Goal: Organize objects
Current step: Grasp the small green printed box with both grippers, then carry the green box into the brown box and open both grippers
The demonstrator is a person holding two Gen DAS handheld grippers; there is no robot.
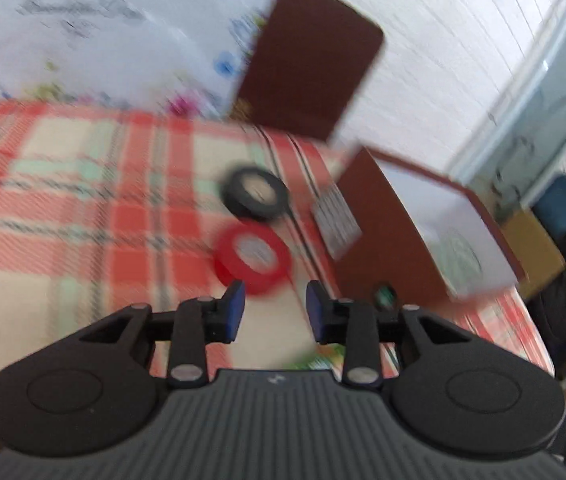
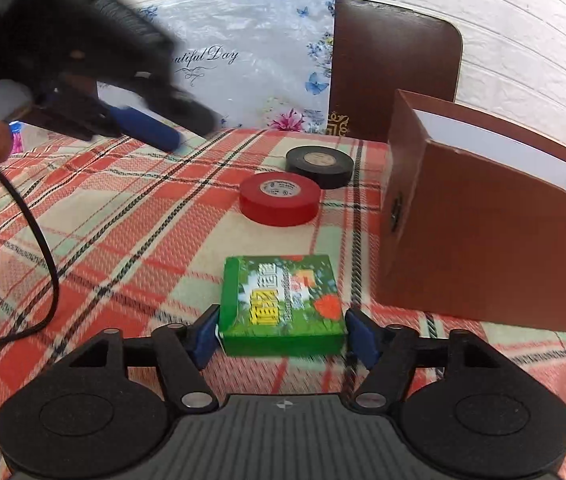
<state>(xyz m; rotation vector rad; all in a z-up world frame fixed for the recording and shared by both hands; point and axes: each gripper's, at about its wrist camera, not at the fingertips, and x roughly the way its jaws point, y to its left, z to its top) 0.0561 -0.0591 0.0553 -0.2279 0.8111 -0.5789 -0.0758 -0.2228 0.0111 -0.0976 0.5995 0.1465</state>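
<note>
Your left view's smearing badly, and the brown box (image 2: 495,232) is getting cut off at the right edge.

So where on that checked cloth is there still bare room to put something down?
The widest bare stretch of the plaid tablecloth lies left of the red tape roll and green box, under the left tongs. It is crowded on the right: the black tape roll, red roll and green box sit close beside the open brown box.

Two tape rolls (image 2: 299,188) lie behind the packet (image 2: 283,304), box (image 2: 491,232) to their right.
</note>
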